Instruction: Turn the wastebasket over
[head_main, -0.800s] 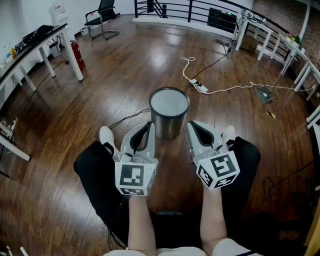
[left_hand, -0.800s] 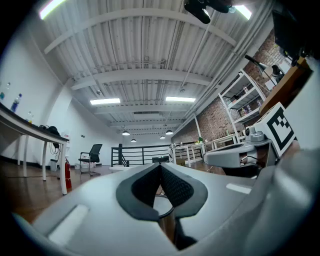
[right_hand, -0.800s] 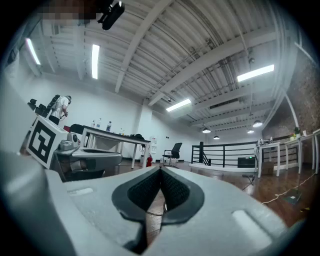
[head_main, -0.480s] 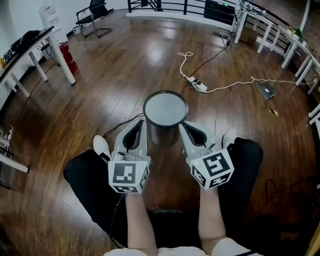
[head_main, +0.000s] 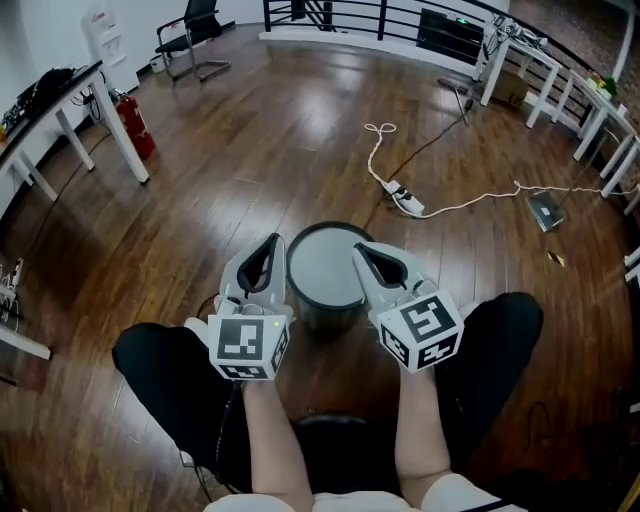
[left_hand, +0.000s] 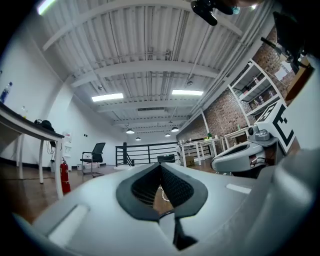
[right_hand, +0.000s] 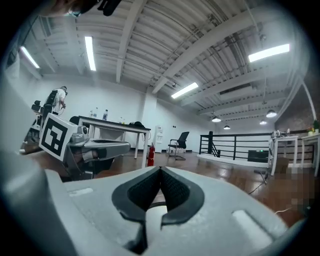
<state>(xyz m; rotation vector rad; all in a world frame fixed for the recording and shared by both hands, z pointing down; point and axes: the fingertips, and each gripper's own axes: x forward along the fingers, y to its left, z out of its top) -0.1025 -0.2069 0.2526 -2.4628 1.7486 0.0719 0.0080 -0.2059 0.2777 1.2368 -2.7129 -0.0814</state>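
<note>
The wastebasket (head_main: 325, 268) is a round metal bin with a flat pale grey top, standing on the wooden floor between the person's knees. My left gripper (head_main: 272, 243) lies along its left side, fingertips by the rim, jaws shut with nothing in them. My right gripper (head_main: 360, 250) flanks the right side the same way, also shut and empty. In the left gripper view the closed jaws (left_hand: 160, 167) point out over the room, with the right gripper (left_hand: 240, 152) beside them. The right gripper view shows its closed jaws (right_hand: 160, 172) and the left gripper (right_hand: 95, 145). Neither gripper view shows the bin.
A white cable and power strip (head_main: 405, 198) lie on the floor beyond the bin. A red fire extinguisher (head_main: 132, 125) stands by a table leg (head_main: 128, 150) at the left. White tables (head_main: 600, 120) line the right, and a black railing (head_main: 340, 18) and an office chair (head_main: 200, 20) stand at the back.
The bin has come closer in the head view. Both grippers, earlier just short of it, now sit either side of its top. Their jaws have stayed shut.
</note>
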